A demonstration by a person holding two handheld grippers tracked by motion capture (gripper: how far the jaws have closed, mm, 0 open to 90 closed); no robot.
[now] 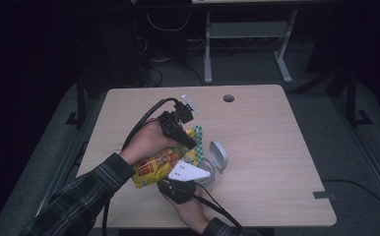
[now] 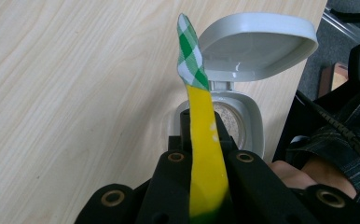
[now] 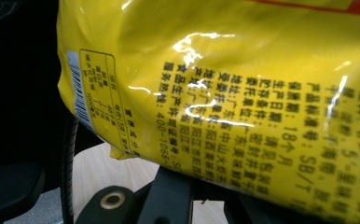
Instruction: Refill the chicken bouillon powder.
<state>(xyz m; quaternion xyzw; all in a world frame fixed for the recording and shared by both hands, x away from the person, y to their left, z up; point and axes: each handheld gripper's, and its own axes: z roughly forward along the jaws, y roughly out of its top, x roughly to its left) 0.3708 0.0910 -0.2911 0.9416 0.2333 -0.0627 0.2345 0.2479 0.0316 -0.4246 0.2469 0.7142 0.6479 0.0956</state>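
Yellow glossy film printed with dense black characters and a barcode presses right up against the right gripper view: that is the snack bag (image 3: 225, 88), and the right hand-held gripper (image 1: 178, 183) is clamped on its lower part, jaws closed tight on the film. Seen from the high view, the bag (image 1: 161, 164) hangs tilted above the bench (image 1: 267, 147), held at both ends. The left hand-held gripper (image 2: 201, 158) pinches the bag's flat top seal, a yellow strip ending in a green-and-white checked edge (image 2: 190, 51), jaws shut on it. Just under that strip sits a small grey container (image 2: 252, 126) with its hinged lid (image 2: 257, 44) flipped up and something pale and grainy inside. My guess is that the bag is meant to be torn open or tipped toward that container. The risk lies in the slick film: a pull on the thin seal could slip it from the jaws, or tear it suddenly and scatter the contents over the bench. The container stands near the person's edge of the bench and very near the right hand (image 1: 190, 209), so a jolt could knock it over or shut its lid.
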